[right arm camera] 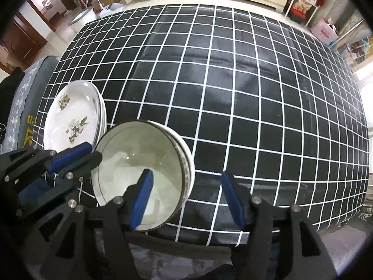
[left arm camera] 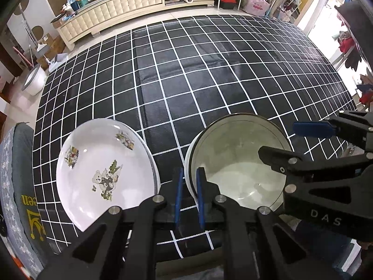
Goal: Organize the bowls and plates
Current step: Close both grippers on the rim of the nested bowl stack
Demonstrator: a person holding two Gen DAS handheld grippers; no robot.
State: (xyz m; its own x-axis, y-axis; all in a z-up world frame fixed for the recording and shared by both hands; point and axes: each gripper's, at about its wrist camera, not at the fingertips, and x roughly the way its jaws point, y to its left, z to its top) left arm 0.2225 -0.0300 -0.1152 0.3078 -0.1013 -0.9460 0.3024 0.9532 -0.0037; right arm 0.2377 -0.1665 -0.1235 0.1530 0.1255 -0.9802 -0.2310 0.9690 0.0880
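Lived-in home, living-room area. Large table under black tablecloth with white grid. Behind it, long cream tufted cabinet along wall, top crowded with boxes and toys. Open shelves packed with household goods; pink bag on pale tiled floor. White bin beside table, dark wooden doors at left, grey cushioned chair at table edge.

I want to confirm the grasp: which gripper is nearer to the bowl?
Left. The left gripper has its pads closed on the near-left rim of the bowl. The right gripper is open; one finger hangs over the bowl, the other stands outside it.
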